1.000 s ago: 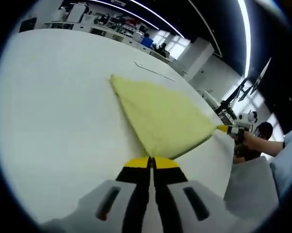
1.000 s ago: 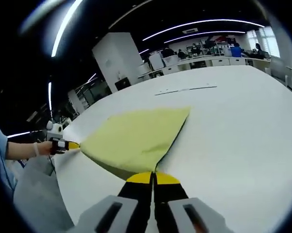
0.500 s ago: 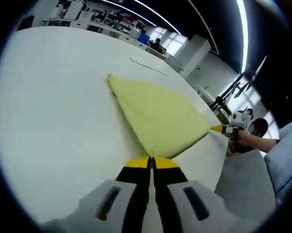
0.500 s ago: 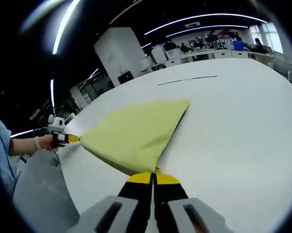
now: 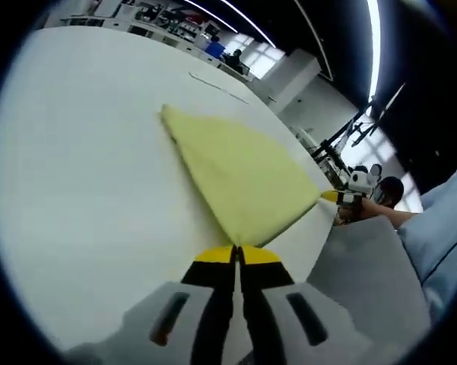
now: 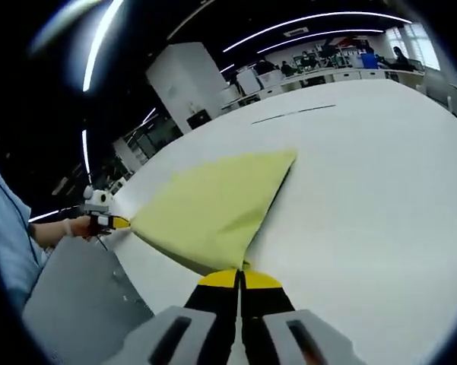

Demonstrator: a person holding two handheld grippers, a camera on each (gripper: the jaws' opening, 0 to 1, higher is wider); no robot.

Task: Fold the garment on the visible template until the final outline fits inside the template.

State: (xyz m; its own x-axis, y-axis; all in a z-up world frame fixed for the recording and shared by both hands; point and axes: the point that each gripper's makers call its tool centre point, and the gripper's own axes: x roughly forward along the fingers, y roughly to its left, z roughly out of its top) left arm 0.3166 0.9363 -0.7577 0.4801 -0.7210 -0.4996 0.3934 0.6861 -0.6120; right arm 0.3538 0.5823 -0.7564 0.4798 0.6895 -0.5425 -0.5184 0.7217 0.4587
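Left gripper view: both grippers' fingers clench corners of the yellow garment (image 5: 243, 179).

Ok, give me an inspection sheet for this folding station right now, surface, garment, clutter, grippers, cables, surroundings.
Surface: white table, bare around the cloth; a thin dark line marked on it beyond the cloth, maybe the template's edge.
Job's things: yellow garment held taut between two pinched corners, its far corner on the table; it looks folded to a triangle.
Clutter: nothing seen.
Grippers: left gripper shut on one near corner; right gripper shut on the other.
Cables: nothing seen.
Surroundings: grey cloth at the table's near edge, a person's light blue sleeve, people at distant desks, ceiling light strips.
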